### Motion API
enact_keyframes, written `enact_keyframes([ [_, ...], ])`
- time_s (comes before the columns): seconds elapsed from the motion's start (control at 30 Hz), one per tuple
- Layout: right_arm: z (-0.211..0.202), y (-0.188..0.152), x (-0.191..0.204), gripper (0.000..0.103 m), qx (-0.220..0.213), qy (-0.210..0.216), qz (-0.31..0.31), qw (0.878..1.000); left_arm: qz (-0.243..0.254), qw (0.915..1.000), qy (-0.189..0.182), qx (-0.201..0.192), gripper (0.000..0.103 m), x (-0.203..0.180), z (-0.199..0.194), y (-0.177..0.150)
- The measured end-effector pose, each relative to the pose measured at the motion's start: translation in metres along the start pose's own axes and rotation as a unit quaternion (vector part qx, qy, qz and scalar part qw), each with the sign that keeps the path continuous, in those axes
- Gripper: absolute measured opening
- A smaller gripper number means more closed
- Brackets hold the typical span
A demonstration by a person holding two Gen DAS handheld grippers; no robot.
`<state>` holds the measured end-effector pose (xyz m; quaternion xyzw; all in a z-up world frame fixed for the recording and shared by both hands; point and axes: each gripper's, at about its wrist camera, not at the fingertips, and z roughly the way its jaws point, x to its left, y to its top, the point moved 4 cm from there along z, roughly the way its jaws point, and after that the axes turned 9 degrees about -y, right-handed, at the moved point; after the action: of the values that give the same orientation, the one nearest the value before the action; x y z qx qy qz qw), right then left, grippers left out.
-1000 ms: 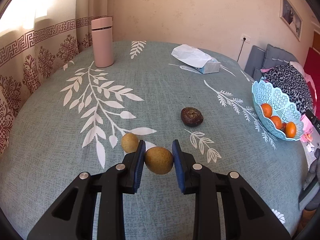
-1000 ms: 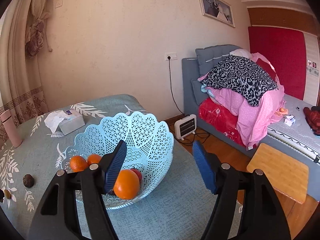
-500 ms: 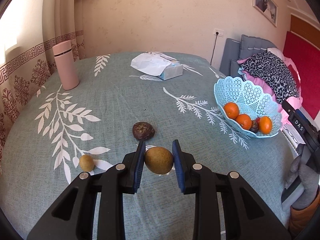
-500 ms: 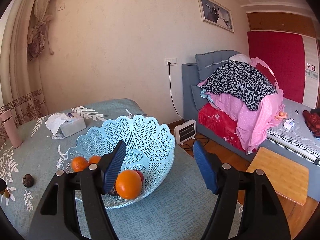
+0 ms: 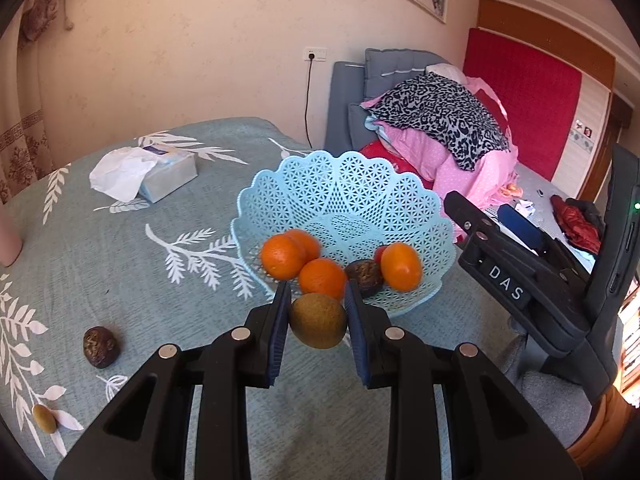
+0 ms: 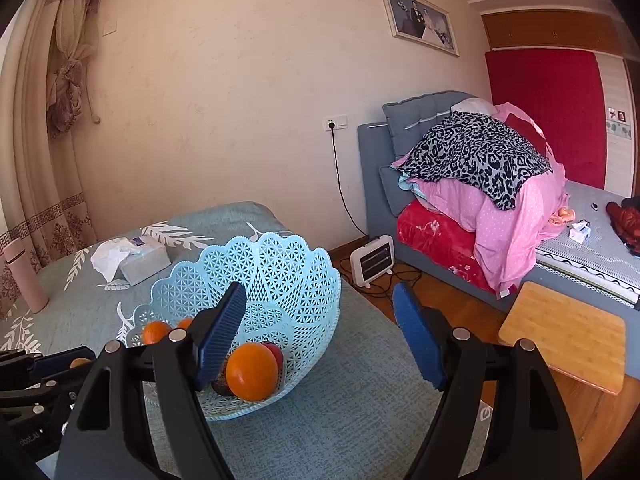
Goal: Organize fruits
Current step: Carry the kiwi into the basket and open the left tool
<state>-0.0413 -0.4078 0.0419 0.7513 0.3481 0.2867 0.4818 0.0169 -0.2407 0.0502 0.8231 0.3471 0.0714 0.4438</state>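
While my left gripper [image 5: 318,320] is clamping a green-brown kiwi [image 5: 318,321] between its blue pads, I am holding that fruit in the air just short of the near rim of the pale blue lattice basket [image 5: 344,192], which is sitting at 12 o'clock. Inside the basket are lying three oranges [image 5: 282,256], one dark wrinkled fruit [image 5: 365,276] and something red behind the orange at 1 o'clock. On the leaf-print tablecloth [image 5: 120,264], a second dark wrinkled fruit [image 5: 100,347] is resting at 9 o'clock and a small green fruit [image 5: 44,419] at 8 o'clock. A tissue box [image 5: 160,176] is sitting at 11 o'clock. My right gripper [image 6: 320,336] is hovering with its fingers spread wide apart, holding nothing, over the basket's right edge.
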Motion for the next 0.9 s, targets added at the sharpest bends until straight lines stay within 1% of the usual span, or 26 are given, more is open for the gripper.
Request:
enact_keyframes([
  [0.1, 0.001, 0.000, -0.002, 0.077, 0.001, 0.000, 0.006, 1.000, 0.015, 0.9996, -0.023, -0.004, 0.028, -0.014, 0.015, 0.006],
  [0.17, 0.001, 0.001, -0.004, 0.077, 0.003, 0.001, 0.010, 1.000, 0.025, 0.9993, -0.026, -0.012, 0.031, -0.019, 0.023, 0.009],
  [0.23, 0.002, 0.000, -0.006, 0.078, 0.004, -0.003, 0.016, 1.000, 0.024, 0.9993, -0.025, -0.015, 0.037, -0.018, 0.029, 0.010],
  [0.27, 0.002, 0.000, -0.007, 0.078, 0.005, -0.001, 0.019, 1.000, 0.020, 0.9994, -0.024, -0.013, 0.044, -0.017, 0.032, 0.009],
  [0.3, 0.003, 0.000, -0.008, 0.078, 0.006, -0.001, 0.020, 1.000, 0.015, 0.9996, -0.022, -0.012, 0.048, -0.014, 0.033, 0.007],
  [0.4, 0.002, 0.000, -0.006, 0.079, 0.004, -0.001, 0.017, 1.000, 0.006, 0.9998, -0.015, -0.007, 0.049, -0.007, 0.032, 0.002],
  [0.47, 0.001, 0.000, -0.005, 0.079, 0.003, -0.001, 0.014, 1.000, 0.004, 1.0000, -0.006, -0.006, 0.051, -0.003, 0.029, 0.001],
  [0.6, 0.002, 0.000, -0.004, 0.080, 0.003, -0.002, 0.013, 1.000, 0.010, 0.9997, 0.018, -0.008, 0.060, -0.001, 0.020, -0.003],
  [0.67, 0.002, 0.000, -0.003, 0.080, 0.004, -0.002, 0.012, 1.000, 0.015, 0.9995, 0.027, -0.010, 0.060, -0.001, 0.015, -0.005],
  [0.77, 0.002, -0.001, -0.003, 0.081, 0.003, -0.002, 0.010, 1.000, 0.020, 0.9990, 0.037, -0.013, 0.067, -0.001, 0.009, -0.008],
  [0.8, 0.002, -0.001, -0.002, 0.084, 0.002, -0.002, 0.010, 1.000, 0.021, 0.9989, 0.039, -0.014, 0.067, -0.001, 0.007, -0.010],
  [0.9, 0.003, -0.001, -0.003, 0.084, 0.002, -0.002, 0.008, 1.000, 0.026, 0.9985, 0.045, -0.014, 0.069, -0.001, 0.002, -0.013],
])
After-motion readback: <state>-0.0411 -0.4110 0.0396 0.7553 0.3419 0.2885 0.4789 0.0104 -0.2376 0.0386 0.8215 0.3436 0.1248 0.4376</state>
